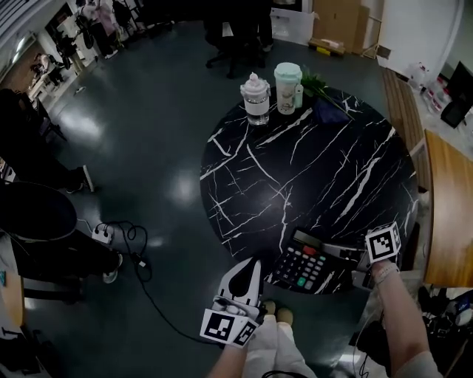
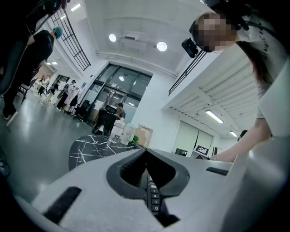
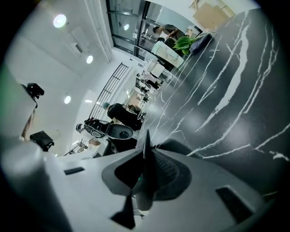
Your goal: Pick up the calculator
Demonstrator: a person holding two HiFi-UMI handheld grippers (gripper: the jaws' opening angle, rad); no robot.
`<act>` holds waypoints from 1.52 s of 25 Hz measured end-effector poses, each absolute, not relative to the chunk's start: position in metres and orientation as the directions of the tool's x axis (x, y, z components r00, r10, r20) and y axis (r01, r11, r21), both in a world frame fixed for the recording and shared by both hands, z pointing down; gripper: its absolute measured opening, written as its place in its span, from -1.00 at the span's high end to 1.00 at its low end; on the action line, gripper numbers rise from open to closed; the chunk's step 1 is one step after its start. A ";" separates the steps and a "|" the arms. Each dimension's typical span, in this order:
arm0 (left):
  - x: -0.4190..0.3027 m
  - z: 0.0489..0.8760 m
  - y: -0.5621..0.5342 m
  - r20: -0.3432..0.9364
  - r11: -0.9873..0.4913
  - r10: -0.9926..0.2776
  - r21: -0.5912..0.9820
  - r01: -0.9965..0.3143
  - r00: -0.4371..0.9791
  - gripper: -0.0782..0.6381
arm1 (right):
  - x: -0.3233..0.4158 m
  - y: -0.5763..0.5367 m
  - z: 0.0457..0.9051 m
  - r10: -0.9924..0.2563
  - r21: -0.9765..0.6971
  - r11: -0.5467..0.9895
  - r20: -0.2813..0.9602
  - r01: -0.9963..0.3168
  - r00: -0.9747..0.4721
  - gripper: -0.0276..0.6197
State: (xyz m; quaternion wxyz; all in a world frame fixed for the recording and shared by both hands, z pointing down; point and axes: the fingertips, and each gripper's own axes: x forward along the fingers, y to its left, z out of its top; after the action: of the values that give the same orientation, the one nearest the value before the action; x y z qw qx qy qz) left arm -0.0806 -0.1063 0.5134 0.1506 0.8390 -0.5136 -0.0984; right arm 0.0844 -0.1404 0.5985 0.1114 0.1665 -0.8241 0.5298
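Pinching the calculator (image 1: 301, 264) by its right end: is that what the right hand-held gripper (image 1: 346, 255) is doing? (Desk)

Yes. Its jaws are drawn narrow onto the slim body, which shows edge-on between the pads in the right gripper view. The calculator lies at the near edge of the counter (image 1: 295, 162). I cannot tell whether it overhangs the rim. That spot probably explains the sideways pinch, since the end is easy to reach from the right. (Photographer)

And the left hand-held gripper (image 1: 253, 264)? (Desk)

Its jaws are together and hold nothing. It hangs level just off the near-left edge, beside the calculator's left side, and a column of keys shows through the slit under its tips. My guess is that it is placed to steady the calculator if it slips, though the lift looks like a one-handed job. (Photographer)

The setting? (Desk)

A round black counter veined in white, bare across the middle. At its far edge, well apart from the calculator, stand a clear bottle (image 1: 256, 97), a mint tumbler (image 1: 287, 88) and a green plant (image 1: 319, 83). Around it lies a glossy dark floor (image 1: 148, 133), with a power strip (image 1: 102, 235) and its cable to the left. People (image 1: 96, 22) stand at the far side of the room, and a wooden top (image 1: 443, 214) sits off the right edge. (Photographer)
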 end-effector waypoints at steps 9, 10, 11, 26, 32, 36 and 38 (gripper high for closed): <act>-0.074 0.479 -0.108 -0.049 -0.473 -0.872 0.340 -0.813 0.487 0.76 | 0.096 -0.146 0.549 -0.281 -0.847 0.381 0.276 -0.371 -0.919 0.76; -0.074 0.473 -0.109 -0.054 -0.478 -0.870 0.334 -0.813 0.489 0.76 | 0.098 -0.147 0.541 -0.286 -0.844 0.391 0.268 -0.368 -0.920 0.76; -0.073 0.467 -0.110 -0.059 -0.482 -0.869 0.328 -0.812 0.491 0.76 | 0.099 -0.148 0.534 -0.291 -0.841 0.400 0.260 -0.364 -0.921 0.76; -0.053 0.400 -0.106 -0.093 -0.562 -0.824 0.267 -0.783 0.559 0.76 | 0.117 -0.134 0.452 -0.384 -0.825 0.449 0.170 -0.344 -0.908 0.76; -0.044 0.391 -0.111 -0.096 -0.590 -0.804 0.257 -0.766 0.587 0.76 | 0.115 -0.129 0.444 -0.390 -0.823 0.450 0.167 -0.346 -0.906 0.76; -0.040 0.390 -0.113 -0.093 -0.600 -0.796 0.248 -0.760 0.598 0.76 | 0.114 -0.129 0.447 -0.392 -0.824 0.447 0.169 -0.348 -0.904 0.76; -0.040 0.390 -0.114 -0.095 -0.601 -0.796 0.249 -0.760 0.598 0.76 | 0.111 -0.129 0.447 -0.392 -0.827 0.444 0.167 -0.345 -0.905 0.76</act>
State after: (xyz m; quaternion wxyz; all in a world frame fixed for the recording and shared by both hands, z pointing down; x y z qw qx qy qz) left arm -0.0401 -0.1136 0.3902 0.0916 0.8892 -0.4373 -0.0986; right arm 0.1113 -0.1291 0.4474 -0.0247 0.2169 -0.8493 0.4806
